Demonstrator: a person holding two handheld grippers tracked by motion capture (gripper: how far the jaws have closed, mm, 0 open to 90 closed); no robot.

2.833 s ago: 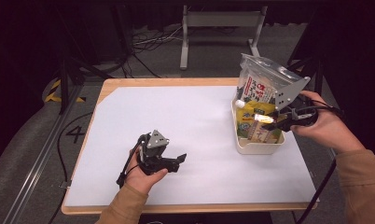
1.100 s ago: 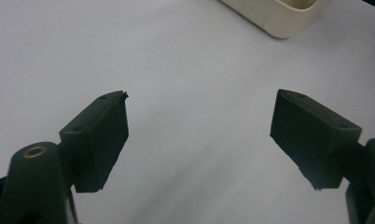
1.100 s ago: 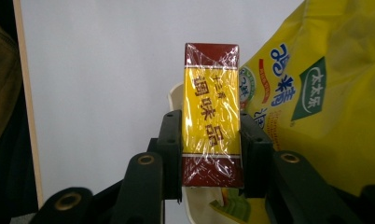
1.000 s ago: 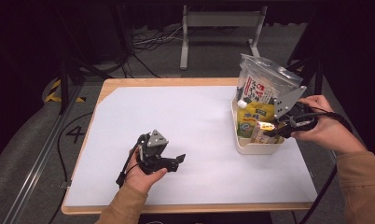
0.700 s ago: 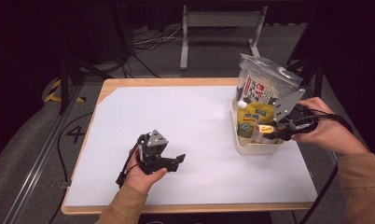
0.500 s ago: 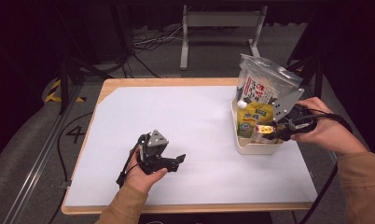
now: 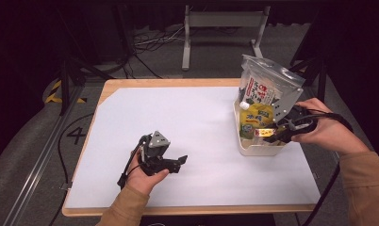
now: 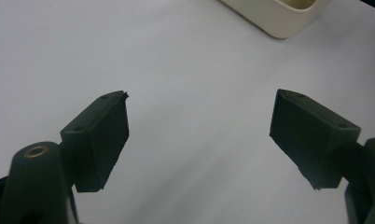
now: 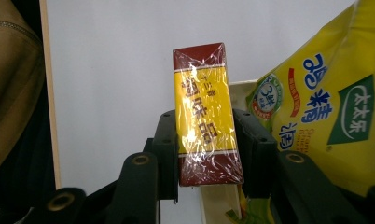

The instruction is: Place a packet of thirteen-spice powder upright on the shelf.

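Observation:
A small red and yellow box (image 9: 205, 114) wrapped in clear film sits clamped between the jaws of my right gripper (image 7: 272, 134), held over the cream bin (image 7: 265, 149) at the table's right side. The same box (image 7: 262, 133) shows just above the bin's near end. A yellow spouted pouch (image 7: 254, 118) and a tall silver and white bag (image 7: 267, 89) stand in the bin. My left gripper (image 7: 178, 163) rests on the white table near the front left, jaws wide apart with nothing between them (image 8: 199, 135).
The white tabletop (image 7: 178, 117) spreads between the two grippers. A corner of the cream bin (image 8: 279, 14) lies ahead of the left gripper. A sleeve (image 9: 10, 88) hangs at the left of the right gripper view. Cables and a metal stand (image 7: 220, 28) sit beyond the table.
My right gripper has carried the small box a little lower and nearer the bin's front end. The left gripper has stayed in place.

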